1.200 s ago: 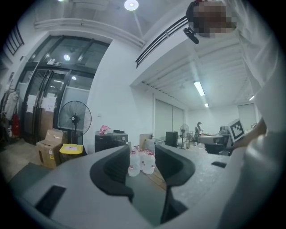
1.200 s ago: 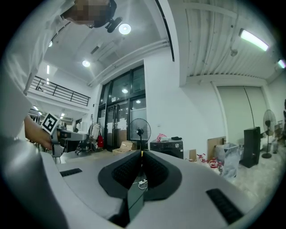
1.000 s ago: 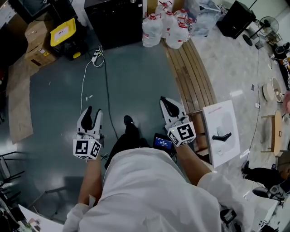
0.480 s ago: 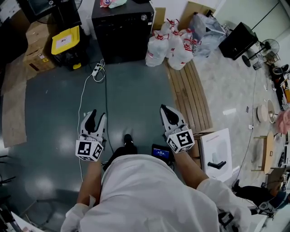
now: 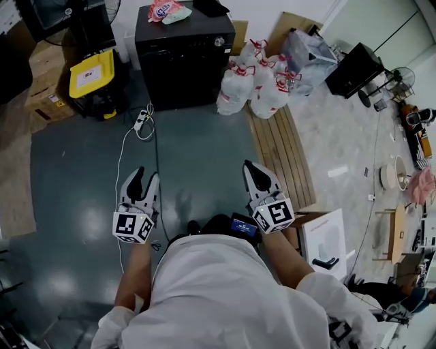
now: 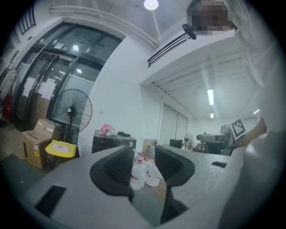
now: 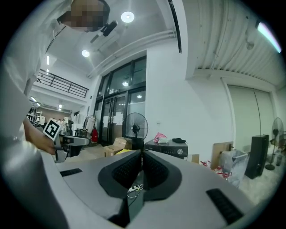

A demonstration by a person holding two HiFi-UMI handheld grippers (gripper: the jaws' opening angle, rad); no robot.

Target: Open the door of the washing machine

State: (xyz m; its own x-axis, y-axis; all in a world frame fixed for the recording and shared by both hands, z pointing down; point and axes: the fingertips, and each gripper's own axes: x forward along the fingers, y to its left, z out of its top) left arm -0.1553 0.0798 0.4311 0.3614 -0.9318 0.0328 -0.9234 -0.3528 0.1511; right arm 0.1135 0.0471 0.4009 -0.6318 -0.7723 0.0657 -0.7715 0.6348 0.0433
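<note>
Washing machine [image 5: 184, 58] nearer, still beyond reach ahead; left hand-held gripper [image 5: 145, 176] open, right hand-held gripper [image 5: 251, 165] closed, both empty.

The head view was dim and bluish, and the dark floor [image 5: 204, 150] threw back soft pale patches of glare from lights overhead. Both gripper views bulged like a fisheye and fell to black at the round rim. A ceiling lamp [image 6: 151, 4] burned out white above me, and a second lamp [image 7: 127, 17] did the same. The jaws of my left gripper [image 6: 144, 156] and right gripper [image 7: 142, 156] looked soft, close to the lens.
</note>
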